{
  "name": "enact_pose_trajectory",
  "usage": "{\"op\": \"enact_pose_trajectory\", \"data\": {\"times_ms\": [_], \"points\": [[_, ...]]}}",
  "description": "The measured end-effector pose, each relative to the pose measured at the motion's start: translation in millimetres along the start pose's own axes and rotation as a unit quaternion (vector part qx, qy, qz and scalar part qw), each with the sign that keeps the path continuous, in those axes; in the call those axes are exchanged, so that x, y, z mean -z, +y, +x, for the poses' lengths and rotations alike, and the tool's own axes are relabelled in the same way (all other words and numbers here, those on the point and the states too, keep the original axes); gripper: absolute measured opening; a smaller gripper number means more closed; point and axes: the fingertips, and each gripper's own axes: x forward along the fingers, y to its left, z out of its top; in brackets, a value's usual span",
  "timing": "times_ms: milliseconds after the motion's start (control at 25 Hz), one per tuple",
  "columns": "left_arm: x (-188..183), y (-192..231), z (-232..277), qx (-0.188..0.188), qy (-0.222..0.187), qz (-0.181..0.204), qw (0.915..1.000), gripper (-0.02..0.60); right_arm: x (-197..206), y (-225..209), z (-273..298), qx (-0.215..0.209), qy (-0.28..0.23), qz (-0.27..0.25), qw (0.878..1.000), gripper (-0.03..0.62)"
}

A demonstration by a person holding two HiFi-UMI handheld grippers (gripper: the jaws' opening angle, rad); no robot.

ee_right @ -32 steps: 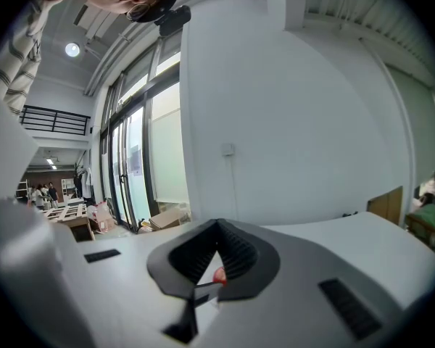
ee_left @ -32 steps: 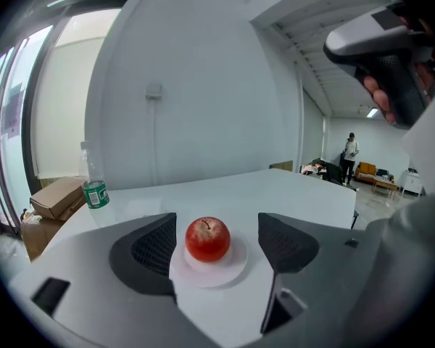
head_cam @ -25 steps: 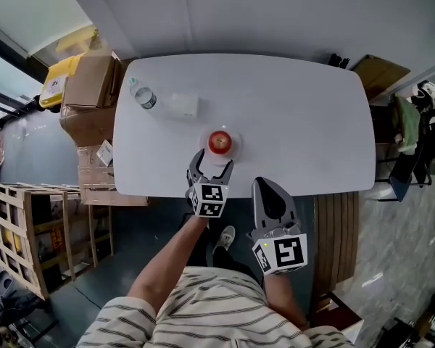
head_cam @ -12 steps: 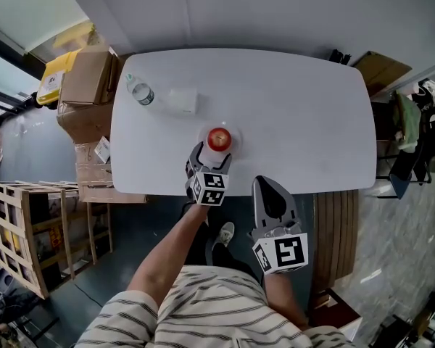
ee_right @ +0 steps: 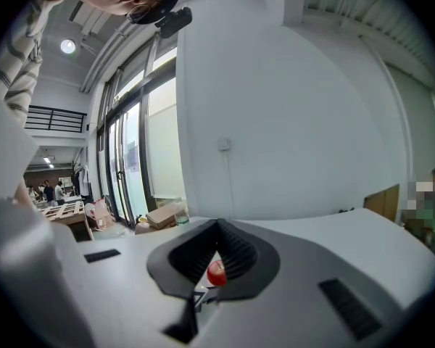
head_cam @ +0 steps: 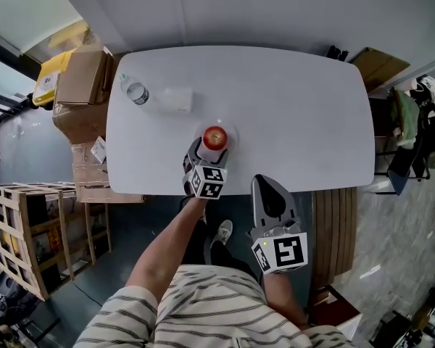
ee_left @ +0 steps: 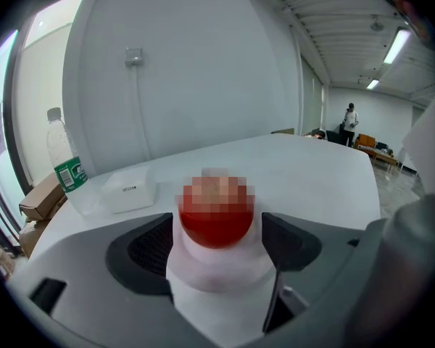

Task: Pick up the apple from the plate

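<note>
A red apple [head_cam: 214,136] sits on a small white plate [head_cam: 229,131] near the front edge of the white table [head_cam: 297,114]. My left gripper [head_cam: 209,151] is open, and its dark fingers reach along both sides of the plate. In the left gripper view the apple [ee_left: 216,216] stands between the two fingers [ee_left: 141,249], with a gap on each side. My right gripper [head_cam: 272,198] is shut and hangs off the table's front edge, to the right of the apple. In the right gripper view the apple [ee_right: 216,272] shows past that gripper [ee_right: 217,227], through a slit at its shut jaws.
A water bottle [head_cam: 134,93] and a small white box [head_cam: 177,99] stand at the table's far left, seen also as the bottle [ee_left: 62,162] and the box [ee_left: 129,189] in the left gripper view. Cardboard boxes [head_cam: 83,85] are stacked beside the table's left end.
My left gripper has moved forward over the table edge, and its open fingers now flank the plate and apple. The right gripper has stayed in place.
</note>
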Motion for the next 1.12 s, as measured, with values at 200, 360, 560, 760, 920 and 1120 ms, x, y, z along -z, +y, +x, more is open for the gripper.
{"op": "enact_pose_trajectory", "data": {"times_ms": [200, 360, 560, 760, 920, 1120], "points": [[-0.3, 6.2, 3.7, -0.004, -0.006, 0.001, 1.0, 0.374, 3.0, -5.8, -1.7, 0.008, 0.003, 0.002, 1.0, 0.012], [-0.2, 4.2, 7.8, 0.004, -0.004, 0.003, 1.0, 0.374, 4.6, -8.7, -2.1, 0.008, 0.008, 0.001, 1.0, 0.012], [-1.2, 3.1, 9.3, 0.015, -0.005, 0.011, 0.9998, 0.343, 5.7, -8.6, -2.3, 0.008, 0.011, -0.001, 1.0, 0.012], [-1.6, 5.5, 6.1, 0.017, -0.011, 0.007, 0.9998, 0.339, 7.4, -7.1, -1.6, 0.007, 0.01, 0.0, 1.0, 0.012], [-6.3, 13.5, -1.7, 0.012, -0.021, -0.013, 0.9996, 0.339, 5.7, -3.6, 0.4, 0.005, 0.009, -0.005, 1.0, 0.012], [-11.6, 21.2, -16.7, 0.002, -0.026, -0.037, 0.999, 0.339, -2.1, -2.4, 0.5, 0.002, 0.002, -0.007, 1.0, 0.012]]}}
